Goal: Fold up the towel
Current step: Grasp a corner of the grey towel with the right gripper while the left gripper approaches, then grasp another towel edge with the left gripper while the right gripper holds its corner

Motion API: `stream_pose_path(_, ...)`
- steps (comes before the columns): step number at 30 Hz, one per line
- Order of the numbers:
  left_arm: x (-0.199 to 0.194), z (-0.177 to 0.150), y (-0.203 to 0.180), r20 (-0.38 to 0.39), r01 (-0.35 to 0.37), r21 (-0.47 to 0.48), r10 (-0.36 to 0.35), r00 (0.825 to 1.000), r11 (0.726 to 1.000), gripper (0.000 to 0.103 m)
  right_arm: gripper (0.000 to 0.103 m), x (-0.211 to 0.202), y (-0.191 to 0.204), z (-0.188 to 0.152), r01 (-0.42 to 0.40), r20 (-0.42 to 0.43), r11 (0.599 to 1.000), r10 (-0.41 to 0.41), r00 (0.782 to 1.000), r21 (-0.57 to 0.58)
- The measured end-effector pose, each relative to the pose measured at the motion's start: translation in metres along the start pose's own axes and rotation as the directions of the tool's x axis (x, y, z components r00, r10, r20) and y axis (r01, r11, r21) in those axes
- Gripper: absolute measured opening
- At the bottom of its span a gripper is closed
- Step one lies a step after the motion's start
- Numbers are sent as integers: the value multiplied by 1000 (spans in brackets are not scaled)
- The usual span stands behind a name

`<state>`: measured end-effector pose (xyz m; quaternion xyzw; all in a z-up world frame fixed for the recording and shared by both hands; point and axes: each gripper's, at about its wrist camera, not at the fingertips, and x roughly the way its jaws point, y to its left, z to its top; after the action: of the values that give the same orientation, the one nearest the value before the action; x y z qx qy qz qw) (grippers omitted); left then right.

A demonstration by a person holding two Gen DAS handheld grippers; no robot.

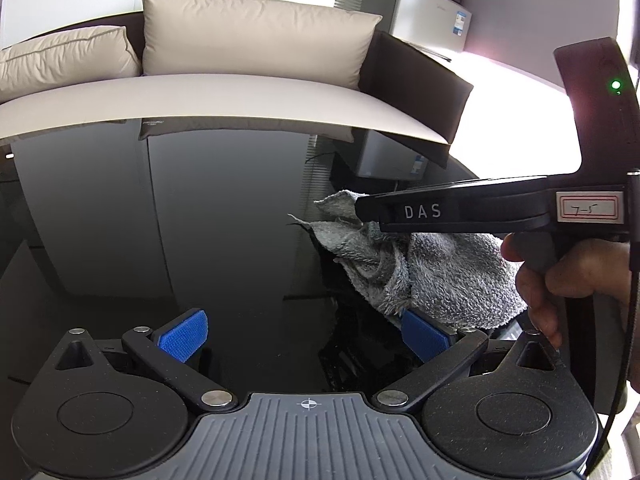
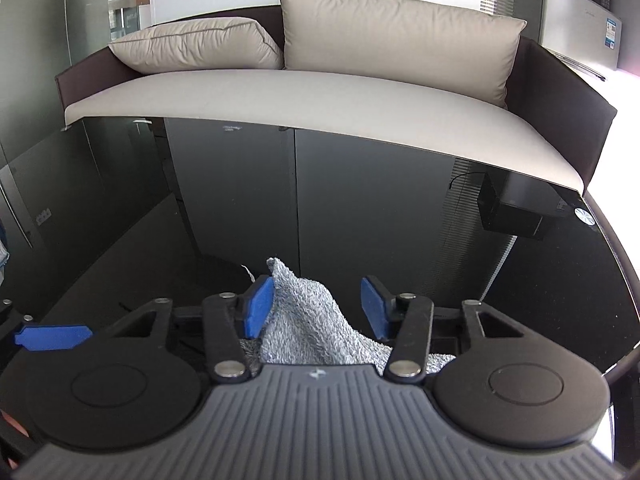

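Observation:
A crumpled grey towel (image 1: 452, 276) lies on the glossy black table (image 1: 160, 220), to the right in the left wrist view. My left gripper (image 1: 304, 336) is open with nothing between its blue pads; its right pad (image 1: 424, 336) sits just by the towel's near edge. My right gripper (image 1: 362, 212) reaches in from the right over the towel, held by a hand (image 1: 560, 280). In the right wrist view a raised fold of the towel (image 2: 304, 336) stands between the right gripper's (image 2: 316, 308) half-closed jaws. The left pad (image 2: 258, 308) touches it; the right pad (image 2: 372, 308) stands apart.
Behind the table stands a sofa (image 1: 240, 96) with two beige cushions (image 2: 392, 36). A small fridge (image 1: 432, 20) with a microwave on top is at the back right. The table's curved right edge (image 2: 616, 240) is near. A left gripper finger (image 2: 52, 336) shows low left.

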<state>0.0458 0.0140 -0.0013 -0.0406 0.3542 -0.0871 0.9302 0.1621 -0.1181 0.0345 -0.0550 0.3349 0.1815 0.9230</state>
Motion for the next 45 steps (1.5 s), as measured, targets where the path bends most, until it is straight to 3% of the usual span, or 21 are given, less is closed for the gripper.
stream_pose_path(2,1,1,2,-3,1,-7,-1,1000,1000,102,34,6,1,-1,0,-19,1000,0,1000,-5)
stream_pose_path(5,2,1,4,-7,1,-16,-1,1000,1000,102,15,7,0,-3,5,-17,1000,-5,1000,-6)
stream_pose_path(8,5,2,7,-9,-9,-16,9,1000,1000,102,13,-6,-4,-2,-5,30,1000,5,1000,13)
stream_pose_path(15,15,15,10,2,-11,-27,11,1000,1000,102,12,-40,-22,-4,-72,86,994,65,994,79)
stream_pose_path(30,45,37,7,9,3,-26,-3,1000,1000,102,12,-95,-60,-28,-170,121,975,153,981,145)
stream_pose_path(39,63,46,5,9,9,10,-9,1000,1000,102,9,-107,-78,-36,-147,123,977,128,984,155)
stream_pose_path(45,70,48,-4,8,30,61,-30,1000,998,87,9,-110,-88,-39,-137,127,976,116,985,166)
